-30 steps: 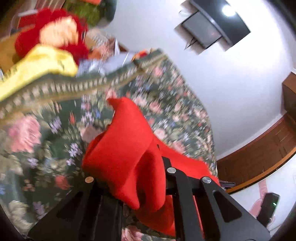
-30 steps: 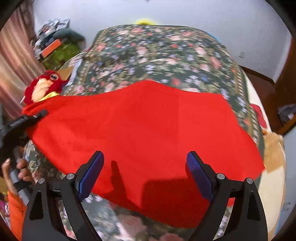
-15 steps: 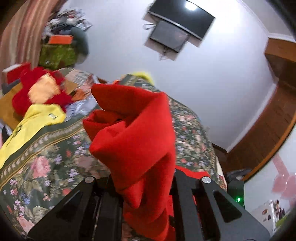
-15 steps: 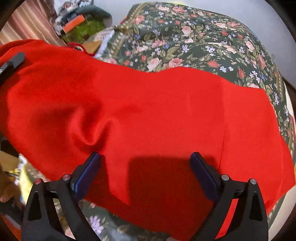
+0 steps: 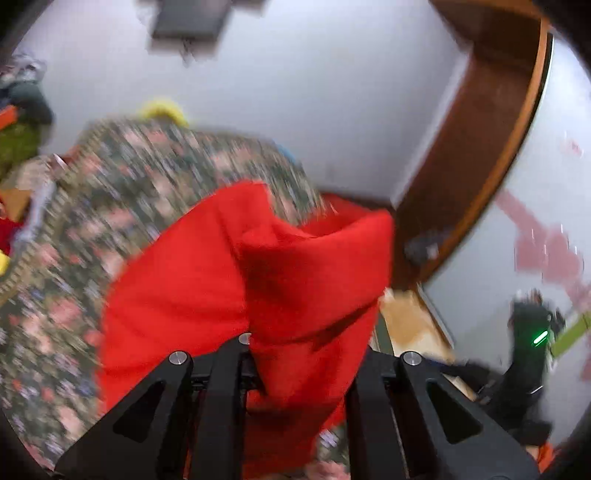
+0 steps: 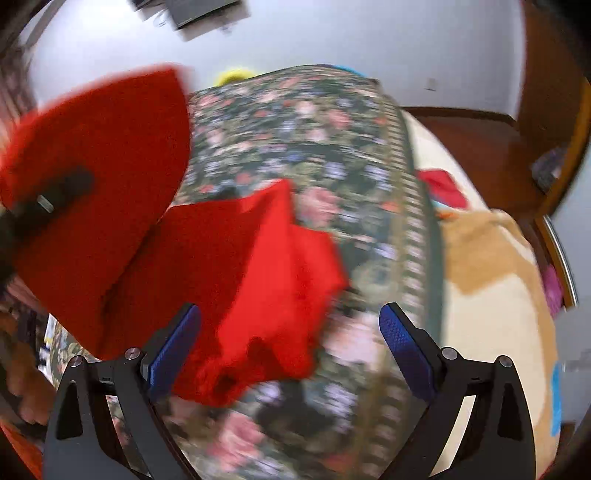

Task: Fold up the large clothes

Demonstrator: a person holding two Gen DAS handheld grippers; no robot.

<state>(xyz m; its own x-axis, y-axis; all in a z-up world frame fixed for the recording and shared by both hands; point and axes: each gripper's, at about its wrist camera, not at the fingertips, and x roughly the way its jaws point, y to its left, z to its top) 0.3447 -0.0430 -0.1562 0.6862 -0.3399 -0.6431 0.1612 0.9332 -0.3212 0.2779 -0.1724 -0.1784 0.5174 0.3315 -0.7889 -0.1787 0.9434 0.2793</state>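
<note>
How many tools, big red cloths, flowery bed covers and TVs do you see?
tools: 2 (left tool, right tool)
big red cloth: 1
flowery bed cover: 1
TV: 1
total: 5

We look from the left hand-held gripper [image 5: 299, 369] along its fingers, tilted up toward the far wall, with the red cloth [image 5: 258, 280] bunched right against the lens. From the right hand-held gripper [image 6: 290, 332] we face down over the bed [image 6: 314, 133], close above it. Both views share the floral bed cover, the red cloth, the far wall, and the wooden door frame [image 5: 480, 147] at right.
</note>
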